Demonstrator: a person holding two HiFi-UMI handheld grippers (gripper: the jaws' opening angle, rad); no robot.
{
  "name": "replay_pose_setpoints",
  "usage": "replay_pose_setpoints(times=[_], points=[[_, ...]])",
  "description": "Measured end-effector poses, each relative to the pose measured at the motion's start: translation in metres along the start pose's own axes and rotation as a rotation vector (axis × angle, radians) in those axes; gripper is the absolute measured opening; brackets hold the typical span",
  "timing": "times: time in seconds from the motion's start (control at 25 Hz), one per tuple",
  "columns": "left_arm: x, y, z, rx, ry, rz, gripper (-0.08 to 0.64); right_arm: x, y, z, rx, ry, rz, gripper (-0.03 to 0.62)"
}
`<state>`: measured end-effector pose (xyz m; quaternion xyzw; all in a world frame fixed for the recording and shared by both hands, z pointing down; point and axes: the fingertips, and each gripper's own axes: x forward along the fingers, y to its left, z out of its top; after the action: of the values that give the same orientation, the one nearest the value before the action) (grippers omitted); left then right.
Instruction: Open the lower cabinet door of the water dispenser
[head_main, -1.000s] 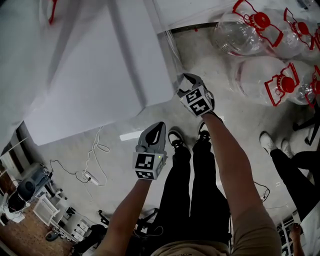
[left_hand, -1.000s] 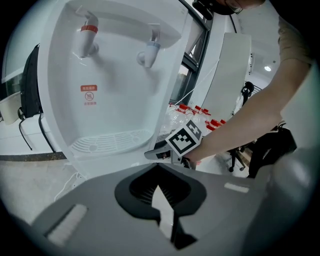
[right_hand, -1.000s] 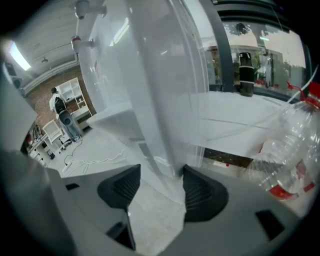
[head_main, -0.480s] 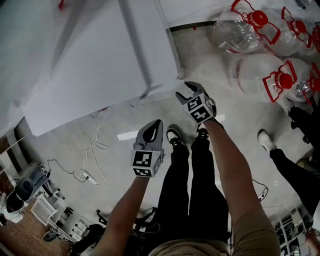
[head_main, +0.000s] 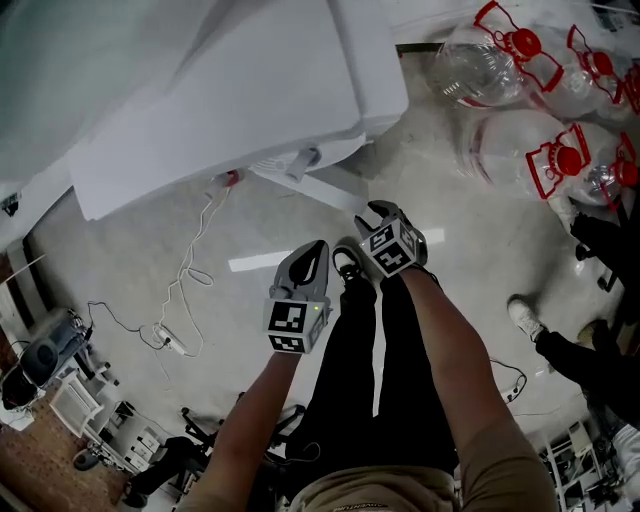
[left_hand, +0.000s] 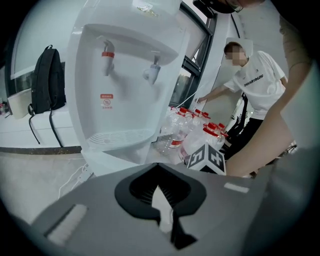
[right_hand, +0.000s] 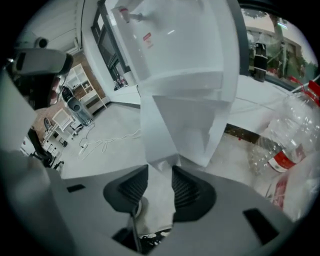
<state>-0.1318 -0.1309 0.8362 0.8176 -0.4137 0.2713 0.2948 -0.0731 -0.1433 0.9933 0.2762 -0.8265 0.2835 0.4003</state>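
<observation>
We are in a workroom of the lab or office kind, not a home. The pale, bare floor (head_main: 130, 250) has a cable (head_main: 190, 280) and a power strip (head_main: 165, 342) lying loose on it. White shelving (right_hand: 75, 81) holds gear. Big clear water bottles (head_main: 560, 150) with red caps lie heaped near the water dispenser (left_hand: 120, 85). There are tall dark-framed windows (left_hand: 192, 70), a backpack (left_hand: 47, 80) on a counter (left_hand: 20, 127), and a second person (left_hand: 255, 85) beside the bottles.

Pale polished floor (head_main: 120, 260); white power strip (head_main: 165, 340) with trailing cable; clear jugs (head_main: 500, 140) (red caps) heaped at right; dark-framed window (left_hand: 192, 67); black backpack (left_hand: 47, 75) on ledge.
</observation>
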Motion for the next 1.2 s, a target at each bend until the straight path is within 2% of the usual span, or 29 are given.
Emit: replay_pose_setpoints(times=[0.08,0.44,0.68,1.04,1.2], points=[[-0.01,0.005,-0.007,-0.01,0.004,0.011,0.002,0.004,0.023,-0.008,-0.017,0.027,0.031,0.139],[-0.062,0.058,-0.038,-0.064,0.009,0.116,0.002,0.026,0.122,-0.015,-0.036,0.124,0.172,0.127],[-0.083,0.082,-0.056,-0.164,0.03,0.161,0.002,0.047,0.178,-0.009,-0.01,0.137,0.242,0.121],[-0.11,0.113,-0.059,-0.18,-0.021,0.227,0.002,0.073,0.23,-0.002,-0.024,0.174,0.351,0.12],[-0.119,0.115,-0.063,-0.198,-0.021,0.233,0.002,0.061,0.249,0.004,-0.079,0.179,0.428,0.12]])
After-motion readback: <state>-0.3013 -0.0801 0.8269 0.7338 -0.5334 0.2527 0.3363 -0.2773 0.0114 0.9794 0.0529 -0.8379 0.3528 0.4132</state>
